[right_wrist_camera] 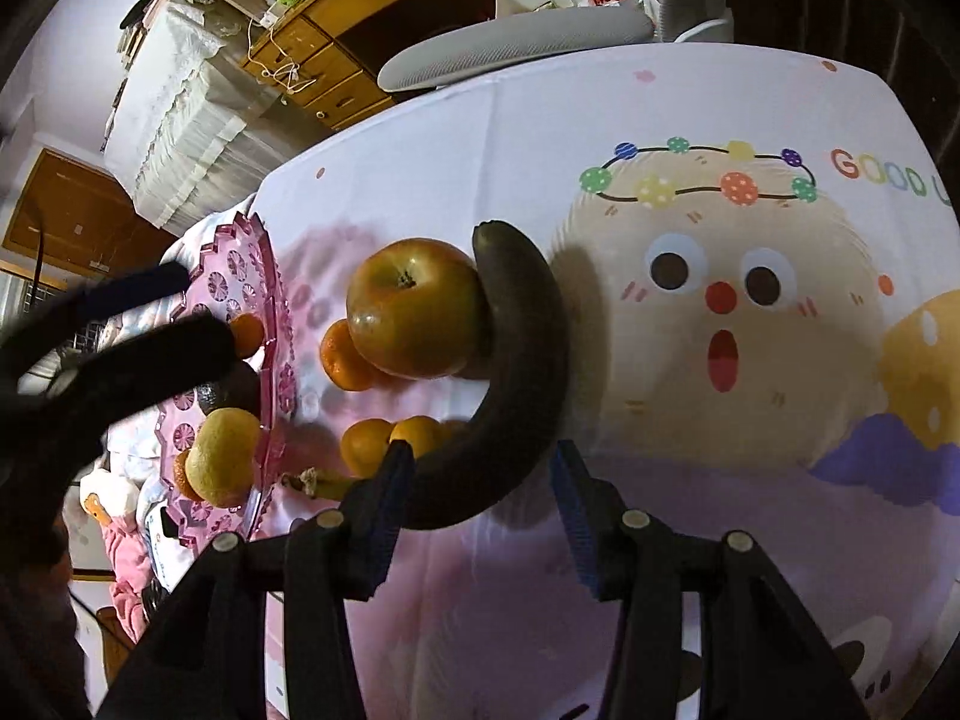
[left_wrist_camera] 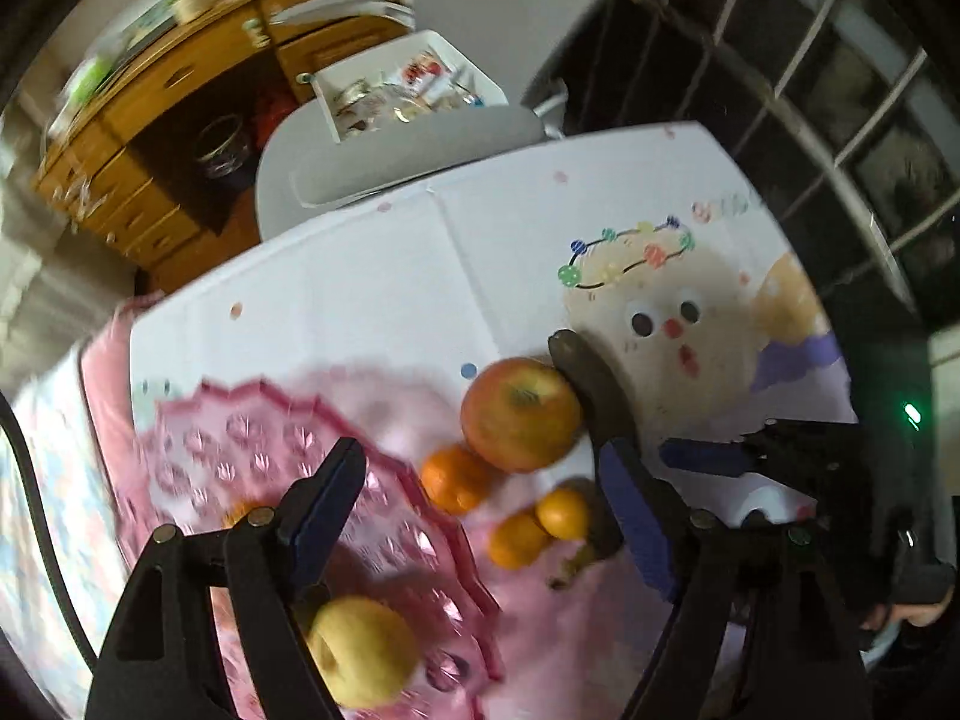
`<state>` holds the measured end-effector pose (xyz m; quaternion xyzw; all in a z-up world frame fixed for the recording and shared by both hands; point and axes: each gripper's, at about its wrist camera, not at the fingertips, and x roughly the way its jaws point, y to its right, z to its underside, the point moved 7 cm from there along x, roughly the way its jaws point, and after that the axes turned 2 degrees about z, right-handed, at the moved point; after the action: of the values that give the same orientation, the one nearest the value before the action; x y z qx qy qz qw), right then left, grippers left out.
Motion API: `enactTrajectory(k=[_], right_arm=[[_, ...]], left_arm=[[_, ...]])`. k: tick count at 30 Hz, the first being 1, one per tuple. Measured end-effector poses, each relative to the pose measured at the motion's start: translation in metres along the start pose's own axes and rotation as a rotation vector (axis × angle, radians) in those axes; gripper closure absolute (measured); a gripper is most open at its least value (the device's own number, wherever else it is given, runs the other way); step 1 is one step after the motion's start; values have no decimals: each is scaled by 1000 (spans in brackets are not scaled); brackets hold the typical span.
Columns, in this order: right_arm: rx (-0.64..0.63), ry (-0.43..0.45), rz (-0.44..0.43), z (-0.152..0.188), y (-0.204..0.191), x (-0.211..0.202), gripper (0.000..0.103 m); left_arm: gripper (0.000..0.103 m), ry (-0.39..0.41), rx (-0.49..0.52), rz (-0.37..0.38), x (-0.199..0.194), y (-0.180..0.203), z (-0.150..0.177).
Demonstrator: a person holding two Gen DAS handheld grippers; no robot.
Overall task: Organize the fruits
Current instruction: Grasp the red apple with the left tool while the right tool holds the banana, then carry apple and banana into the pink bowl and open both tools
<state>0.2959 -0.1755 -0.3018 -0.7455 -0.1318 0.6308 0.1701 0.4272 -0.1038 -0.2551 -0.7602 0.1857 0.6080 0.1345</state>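
Grippers, two, hand-held, black frames with blue pads. Right gripper (right_wrist_camera: 480,480): jaws apart, straddling the lower bend of the banana; whether its left pad touches the peel cannot be told, and the right pad stands clear. Left gripper (left_wrist_camera: 480,516): jaws wide apart above the dish edge and the loose fruit, nothing between them.

Tablecloth (right_wrist_camera: 480,138): white, printed with a round cartoon face wearing a ring of dotted flowers; covers the table.

Dish (right_wrist_camera: 267,276): pink, transparent, scalloped rim, at the cloth's left side. Holds a yellow-green fruit (right_wrist_camera: 223,456), at least one small orange (right_wrist_camera: 247,333) and a dark item not identifiable.

Banana (right_wrist_camera: 522,348): dark-skinned, curved, lying on the cloth, tip touching the apple.

Apple (right_wrist_camera: 417,306): red-brown, stem up, on the cloth between dish and banana.

Mandarins, three, on the cloth: one (right_wrist_camera: 342,357) against the apple; two (right_wrist_camera: 366,444) side by side near the banana's stem.
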Motion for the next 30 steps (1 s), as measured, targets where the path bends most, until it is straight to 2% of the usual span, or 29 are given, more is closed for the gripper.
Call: enactTrajectory(k=[7, 12, 19, 27, 28, 30], right_arm=[[19, 14, 48, -1, -2, 10, 55], [36, 39, 107, -2, -5, 16, 55], [76, 66, 160, -2, -5, 20, 55], [105, 71, 167, -8, 0, 28, 57], [107, 75, 164, -8, -1, 28, 57], [99, 79, 174, -9, -2, 28, 57]], left_arm=[[22, -147, 174, -14, 47, 17, -15], [19, -209, 240, -26, 71, 23, -16], [19, -234, 230, 3, 92, 25, -20], [21, -258, 208, 18, 111, 24, -22], [22, -253, 198, 26, 111, 24, -23], [32, -245, 170, 67, 110, 23, -21]])
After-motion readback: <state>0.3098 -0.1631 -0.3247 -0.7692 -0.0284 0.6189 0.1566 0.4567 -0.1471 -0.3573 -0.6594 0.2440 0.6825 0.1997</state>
